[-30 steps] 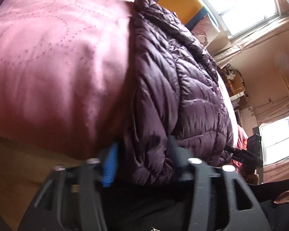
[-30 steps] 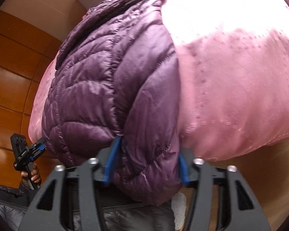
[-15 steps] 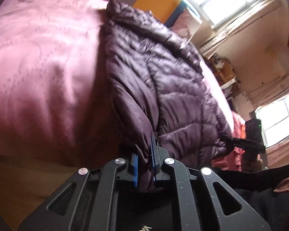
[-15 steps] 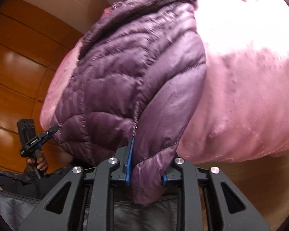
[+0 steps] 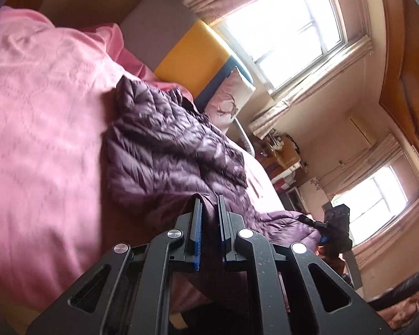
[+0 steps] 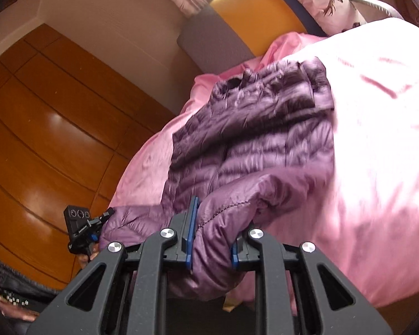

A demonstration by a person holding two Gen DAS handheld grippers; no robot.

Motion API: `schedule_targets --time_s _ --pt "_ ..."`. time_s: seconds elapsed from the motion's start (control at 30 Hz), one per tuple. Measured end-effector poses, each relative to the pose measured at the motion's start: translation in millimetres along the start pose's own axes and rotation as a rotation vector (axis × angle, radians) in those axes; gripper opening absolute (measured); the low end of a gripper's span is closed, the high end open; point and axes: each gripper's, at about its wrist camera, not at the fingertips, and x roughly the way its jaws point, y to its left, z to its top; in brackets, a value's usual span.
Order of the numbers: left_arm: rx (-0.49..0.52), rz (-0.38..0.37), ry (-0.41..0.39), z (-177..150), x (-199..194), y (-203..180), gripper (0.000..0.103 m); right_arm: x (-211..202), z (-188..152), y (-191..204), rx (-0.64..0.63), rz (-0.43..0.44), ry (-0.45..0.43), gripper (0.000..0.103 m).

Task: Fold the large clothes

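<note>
A purple quilted puffer jacket [image 5: 167, 153] lies on a pink bedspread [image 5: 42, 111], collar towards the headboard. My left gripper [image 5: 208, 199] is shut on one corner of its near hem, which is lifted off the bed. My right gripper [image 6: 218, 217] holds the other hem corner; its jaws are closing, with a thick bunch of jacket [image 6: 251, 139] pressed between the blue pads. The hem stretches between the two grippers. The right gripper [image 5: 325, 226] shows in the left wrist view, the left gripper [image 6: 97, 220] in the right wrist view. The pink bedspread [image 6: 377, 139] spreads to the right.
A grey and yellow headboard [image 5: 192, 53] and a deer-print pillow [image 5: 231, 100] sit at the far end of the bed. Bright windows [image 5: 287, 28] and a cluttered desk [image 5: 282, 153] stand beyond. A wooden wardrobe [image 6: 42, 139] flanks the bed.
Both grippers closed on the jacket's near hem, then rose and tilted up, lifting the hem off the bed. More of the room and headboard has come into view.
</note>
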Motion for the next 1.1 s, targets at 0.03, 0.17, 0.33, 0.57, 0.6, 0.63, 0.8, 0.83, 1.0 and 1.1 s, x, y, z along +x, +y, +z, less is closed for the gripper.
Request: schedule_targets --time_s 0.03,0.17,0.33,0.57,0.6,0.63,0.8,0.83,1.0,1.1 --pt "0.004 0.006 -0.006 10 6 2 0.004 9 12 1 0.008 -0.008 -0.012 0.017" --pt "0.008 0.043 -0.012 40 31 12 0.003 34 53 -15 0.066 -0.052 -0.043 0.017" --pt "-0.039 0.114 0.013 76 72 37 0.003 70 86 -48 0.160 -0.117 -0.026 0.017" --pt "-0.168 0.191 0.000 104 96 66 0.054 98 103 -79 0.243 -0.156 -0.007 0.037" --pt "-0.184 0.197 -0.022 105 93 69 0.067 99 104 -82 0.252 -0.144 -0.008 0.047" --pt "-0.210 0.193 -0.051 105 87 73 0.079 98 105 -84 0.263 -0.125 -0.011 0.054" --pt "-0.203 0.221 -0.039 92 77 81 0.079 75 102 -82 0.242 -0.078 -0.103 0.092" --pt "-0.188 0.230 -0.017 84 79 82 0.079 68 99 -80 0.229 -0.076 -0.123 0.092" --pt "-0.103 0.248 0.094 48 100 80 0.075 53 70 -80 0.163 -0.174 -0.121 0.092" --pt "-0.029 0.263 0.159 32 120 71 0.055 73 48 -85 0.122 -0.270 -0.027 0.071"
